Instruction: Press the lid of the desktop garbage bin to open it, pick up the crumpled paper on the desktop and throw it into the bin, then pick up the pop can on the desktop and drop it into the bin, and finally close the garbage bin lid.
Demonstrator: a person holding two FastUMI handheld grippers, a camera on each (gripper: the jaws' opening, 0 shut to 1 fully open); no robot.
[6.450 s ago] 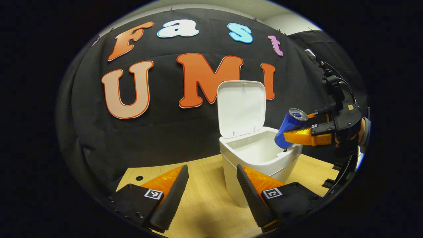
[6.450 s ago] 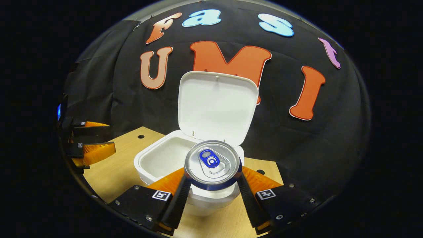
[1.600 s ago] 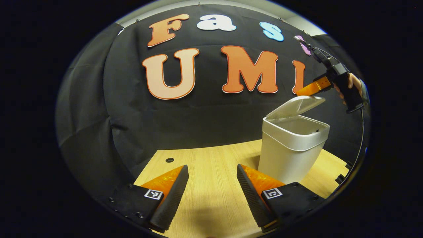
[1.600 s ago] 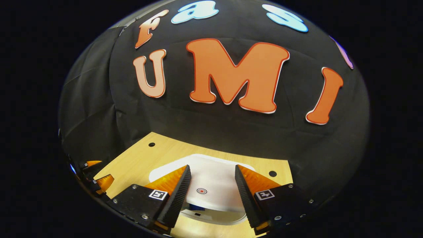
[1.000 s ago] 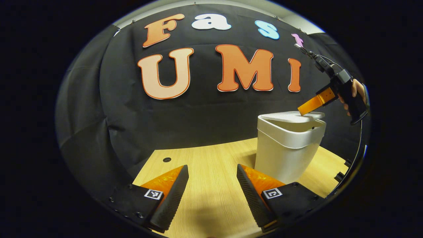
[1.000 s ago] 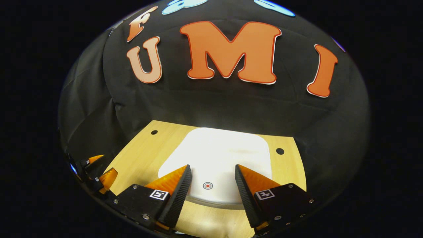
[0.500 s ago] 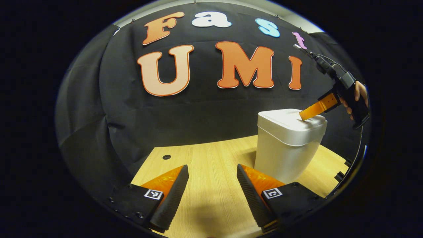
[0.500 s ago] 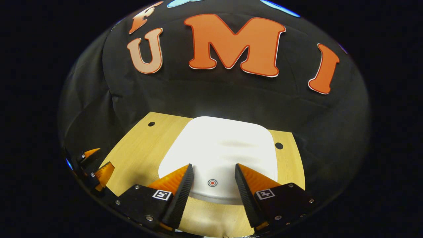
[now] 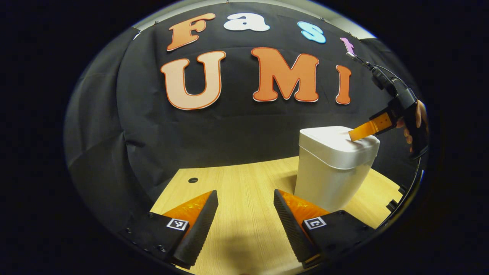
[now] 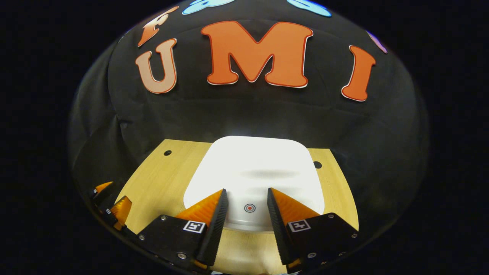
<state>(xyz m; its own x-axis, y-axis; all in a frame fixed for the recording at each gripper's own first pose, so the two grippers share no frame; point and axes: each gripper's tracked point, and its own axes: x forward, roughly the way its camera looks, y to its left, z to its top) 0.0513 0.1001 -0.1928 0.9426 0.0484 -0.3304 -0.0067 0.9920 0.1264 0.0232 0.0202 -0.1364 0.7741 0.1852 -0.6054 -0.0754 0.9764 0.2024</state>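
1. Bin [image 9: 336, 168] near tabletop [image 9: 244, 191] right edge; lid [image 10: 254, 172] down.
2. Right gripper [image 10: 246, 208] parted, empty, tips at lid front.
3. Left gripper [image 9: 244, 221] wide, empty.
4. Lid likely light, stiff, slick: press the marked dot.

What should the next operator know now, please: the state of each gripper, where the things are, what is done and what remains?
Left gripper: open, empty, low over the table, beside the bin.
Right gripper: open, empty, fingers resting at the lid, either side of its red press mark.
Bin: lid down and flush, so it looks closed. No paper or can lies on the visible table.
Left: lift the right gripper away; check that the lid stays latched.
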